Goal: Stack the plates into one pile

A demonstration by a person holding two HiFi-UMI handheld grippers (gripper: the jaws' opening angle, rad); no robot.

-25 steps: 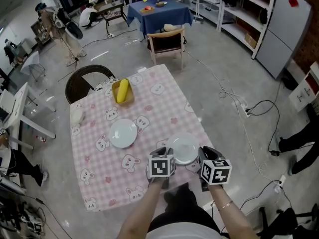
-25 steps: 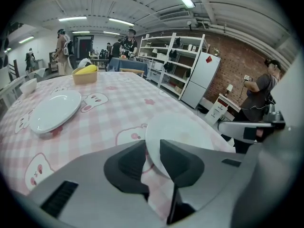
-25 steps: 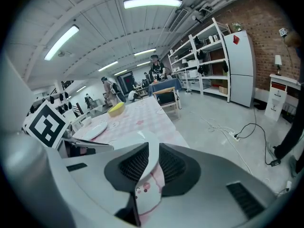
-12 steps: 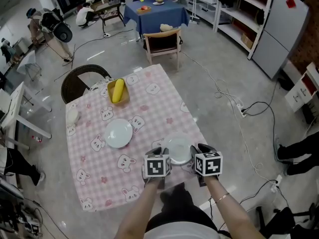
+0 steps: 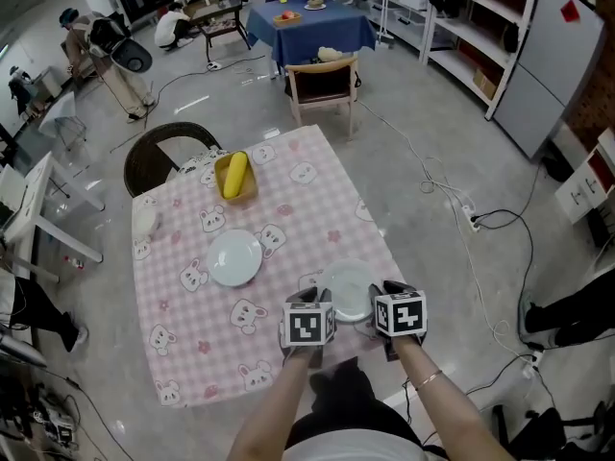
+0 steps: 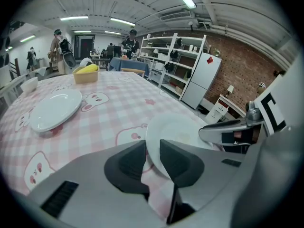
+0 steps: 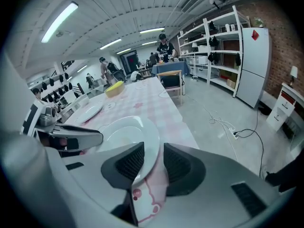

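A white plate (image 5: 349, 289) lies near the front right corner of the pink checked table (image 5: 192, 334). My left gripper (image 5: 315, 303) straddles its left rim, and in the left gripper view the left gripper (image 6: 153, 144) has its pads closed against the plate (image 6: 183, 127). My right gripper (image 5: 378, 299) straddles the opposite rim. In the right gripper view the right gripper (image 7: 154, 146) stands open, with a gap beside the plate (image 7: 126, 134). A second white plate (image 5: 235, 257) lies alone further left, towards mid-table.
A yellow container (image 5: 235, 176) holding something yellow stands at the far side. A small white bowl (image 5: 146, 224) sits near the left edge. A dark round chair (image 5: 163, 157) stands behind the table. The table's right edge (image 5: 384, 243) runs just past the near plate.
My right gripper has moved in towards the near plate's right rim. The left gripper stays at the left rim, and both plates lie where they were.
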